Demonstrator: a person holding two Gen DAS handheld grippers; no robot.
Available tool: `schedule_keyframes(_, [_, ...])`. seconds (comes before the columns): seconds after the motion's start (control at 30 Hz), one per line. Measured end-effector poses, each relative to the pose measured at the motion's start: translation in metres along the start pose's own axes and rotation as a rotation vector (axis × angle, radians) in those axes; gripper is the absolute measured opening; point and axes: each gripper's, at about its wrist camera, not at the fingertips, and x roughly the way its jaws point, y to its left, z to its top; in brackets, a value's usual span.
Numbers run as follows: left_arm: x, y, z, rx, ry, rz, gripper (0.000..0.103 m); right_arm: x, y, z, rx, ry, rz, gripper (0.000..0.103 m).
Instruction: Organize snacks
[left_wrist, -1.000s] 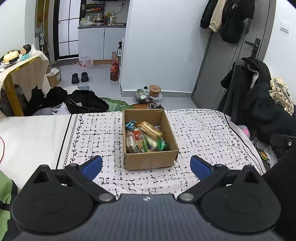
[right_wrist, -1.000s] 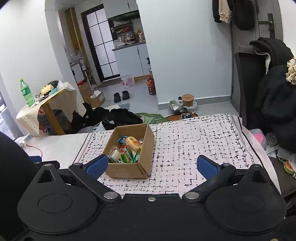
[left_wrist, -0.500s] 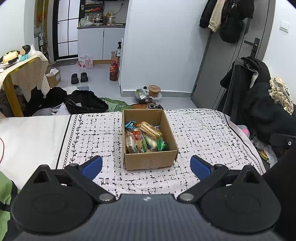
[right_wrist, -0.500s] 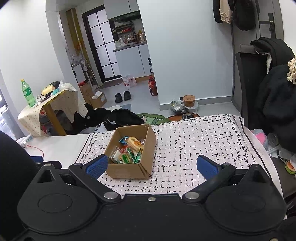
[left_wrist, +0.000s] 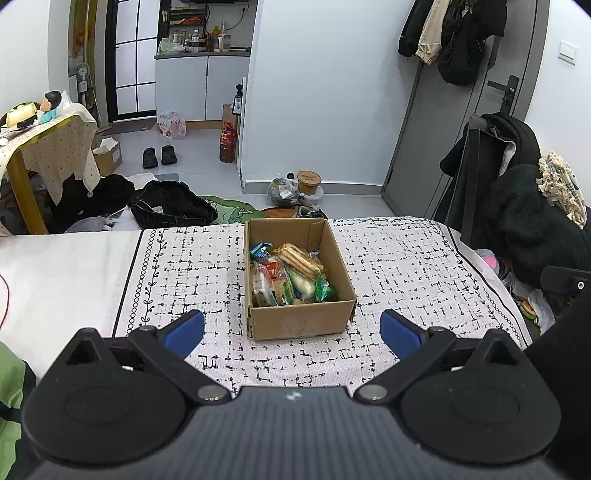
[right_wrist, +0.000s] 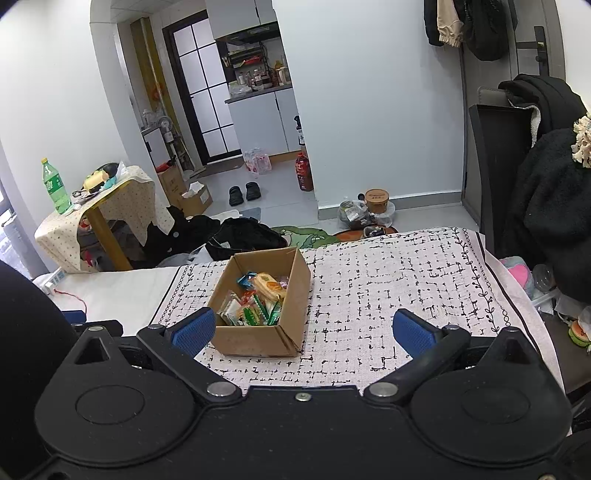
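An open cardboard box (left_wrist: 301, 323) stands on the patterned tablecloth (left_wrist: 399, 266) and holds several wrapped snacks (left_wrist: 291, 273). It also shows in the right wrist view (right_wrist: 255, 338), left of centre, with the snacks (right_wrist: 258, 299) inside. My left gripper (left_wrist: 293, 332) is open and empty, held back from the box's near wall. My right gripper (right_wrist: 303, 328) is open and empty, to the right of the box and nearer than it.
The tablecloth (right_wrist: 388, 288) covers the right part of a white table (left_wrist: 66, 266). A chair heaped with dark coats (left_wrist: 517, 206) stands at the right edge. Bags and clothes (left_wrist: 170, 206) lie on the floor beyond. A small side table (right_wrist: 96, 206) stands far left.
Both grippers have drifted very slightly; the box sits a touch lower and nearer in the right wrist view. Both grippers stay open and empty.
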Motion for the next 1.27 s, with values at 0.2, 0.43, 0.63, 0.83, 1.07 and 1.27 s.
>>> schedule_keyframes(0.2, [0.001, -0.0008, -0.001, 0.002, 0.0, -0.005, 0.101, -0.0008, -0.0002, -0.0005, -0.001, 0.001, -0.008, 0.103])
schedule_keyframes(0.43, [0.0, -0.0027, -0.0019, 0.006, -0.003, -0.004, 0.101, -0.0027, -0.0013, -0.0002, 0.007, 0.001, -0.011, 0.103])
schedule_keyframes(0.63, [-0.001, -0.002, -0.002, -0.002, -0.005, -0.004, 0.101, -0.0037, -0.0006, -0.0007, 0.006, -0.002, -0.015, 0.103])
schedule_keyframes(0.83, [-0.0013, -0.0021, -0.0019, 0.003, -0.005, -0.002, 0.101, -0.0037, -0.0002, -0.0005, 0.007, -0.001, -0.014, 0.103])
schedule_keyframes(1.07, [-0.0019, -0.0036, -0.001, 0.011, -0.006, 0.004, 0.101, -0.0048, 0.0028, -0.0002, 0.011, -0.003, -0.012, 0.103])
schedule_keyframes(1.27, [-0.0023, -0.0042, -0.0004, 0.019, -0.007, 0.005, 0.101, -0.0053, -0.0008, -0.0003, 0.013, -0.003, -0.007, 0.103])
